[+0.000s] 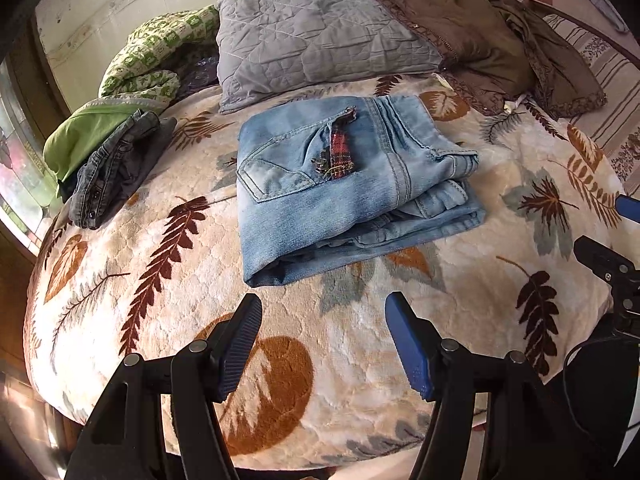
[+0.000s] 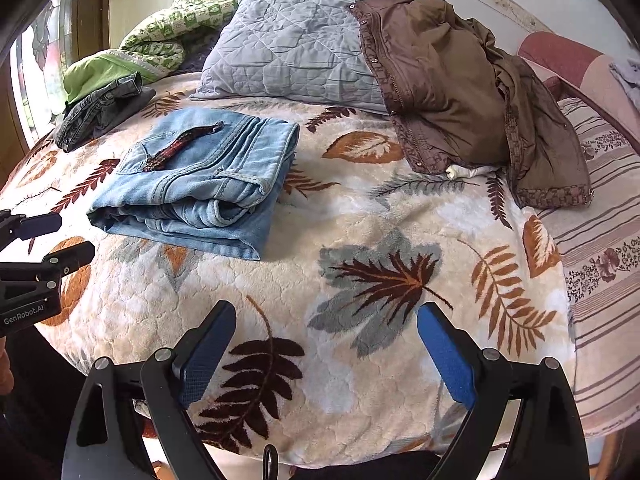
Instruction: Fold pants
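Leaf-patterned fleece blanket (image 1: 168, 276) covered the bed where a pair of light blue jeans (image 1: 344, 184) lay folded into a compact stack, a red plaid strip (image 1: 341, 151) showing at the back pocket on top. The left gripper (image 1: 323, 340) hovered above the blanket just short of the jeans' near edge, its fingers spread wide with nothing between them. The right gripper (image 2: 326, 348) was likewise spread and empty over bare blanket, the jeans lying ahead of it and off to its left. Beyond the jeans, a grey quilted pillow (image 1: 316, 36) leaned at the head of the bed, with a crumpled brown jacket (image 2: 460, 92) draped beside it, ahead of the right gripper. Farther to the left of both tools sat a small pile of dark grey denim (image 1: 112, 172) against green fabric (image 1: 88, 132) and a green-and-white patterned quilt (image 2: 180, 28), near a window.
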### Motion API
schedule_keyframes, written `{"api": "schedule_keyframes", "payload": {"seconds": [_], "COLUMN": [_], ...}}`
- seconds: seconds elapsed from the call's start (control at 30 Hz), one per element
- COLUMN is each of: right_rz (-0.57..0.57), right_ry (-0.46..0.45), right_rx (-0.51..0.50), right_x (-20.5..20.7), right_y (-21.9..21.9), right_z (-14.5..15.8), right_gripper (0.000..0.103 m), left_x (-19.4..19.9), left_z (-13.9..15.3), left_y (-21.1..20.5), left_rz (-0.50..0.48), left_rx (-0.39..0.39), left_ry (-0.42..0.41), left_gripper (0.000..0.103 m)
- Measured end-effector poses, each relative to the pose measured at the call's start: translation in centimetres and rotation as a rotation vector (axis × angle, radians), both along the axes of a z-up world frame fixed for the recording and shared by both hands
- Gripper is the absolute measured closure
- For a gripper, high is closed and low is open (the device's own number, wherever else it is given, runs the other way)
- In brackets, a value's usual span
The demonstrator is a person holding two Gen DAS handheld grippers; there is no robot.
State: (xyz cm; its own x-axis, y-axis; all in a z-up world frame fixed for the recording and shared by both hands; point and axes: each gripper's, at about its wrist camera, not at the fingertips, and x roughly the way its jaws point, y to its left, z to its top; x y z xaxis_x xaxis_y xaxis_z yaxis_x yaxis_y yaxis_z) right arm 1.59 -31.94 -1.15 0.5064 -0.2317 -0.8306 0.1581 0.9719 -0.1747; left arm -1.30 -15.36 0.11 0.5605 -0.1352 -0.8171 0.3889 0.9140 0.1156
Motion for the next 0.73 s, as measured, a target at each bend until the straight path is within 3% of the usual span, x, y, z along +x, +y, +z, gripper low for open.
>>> {"api": "schedule_keyframes", "payload": {"seconds": [0.73], "right_rz": [-0.082], "right_ry": [0.019], "right_rx": [0.061], "right_x": [-0.5], "right_y": [-2.3], "right_z": [-0.7], "right_gripper": [0.01], "left_x": [-0.6], "left_z": [0.7], "left_y": [-0.9], "left_rz": [-0.016], "left_rx": [-0.028], "left_ry": [0.012], "left_gripper": [0.039]}}
